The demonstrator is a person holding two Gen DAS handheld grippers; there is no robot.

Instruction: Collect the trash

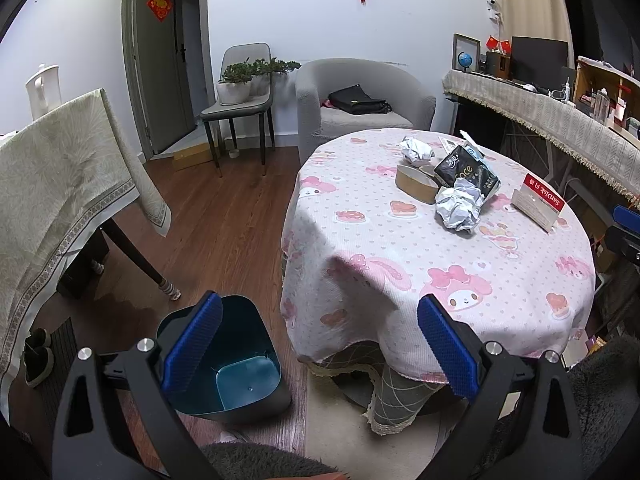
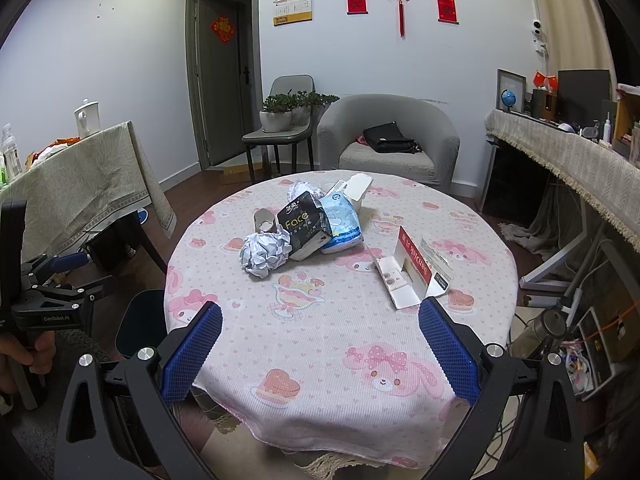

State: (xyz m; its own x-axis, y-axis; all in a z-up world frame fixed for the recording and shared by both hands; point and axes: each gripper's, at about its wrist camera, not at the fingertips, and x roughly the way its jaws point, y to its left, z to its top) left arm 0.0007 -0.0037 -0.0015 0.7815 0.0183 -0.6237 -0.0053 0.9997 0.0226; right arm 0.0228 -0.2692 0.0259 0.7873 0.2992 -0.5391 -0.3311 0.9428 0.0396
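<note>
- Left gripper (image 1: pixel 320 344) spread wide, nothing held, above dark bin (image 1: pixel 224 364) on floor beside round table (image 1: pixel 440 280)
- Right gripper (image 2: pixel 320 352) wide apart, empty, over table edge
- Crumpled paper (image 2: pixel 266 252), black tissue pack (image 2: pixel 306 226), red-and-white card box (image 2: pixel 416 268) lying mid-table

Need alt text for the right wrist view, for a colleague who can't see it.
The open, empty right gripper hovers at the near edge of a round table with a pink cartoon cloth. Mid-table lie a crumpled paper ball, a black tissue pack and an opened red-and-white SanDisk box.
</note>
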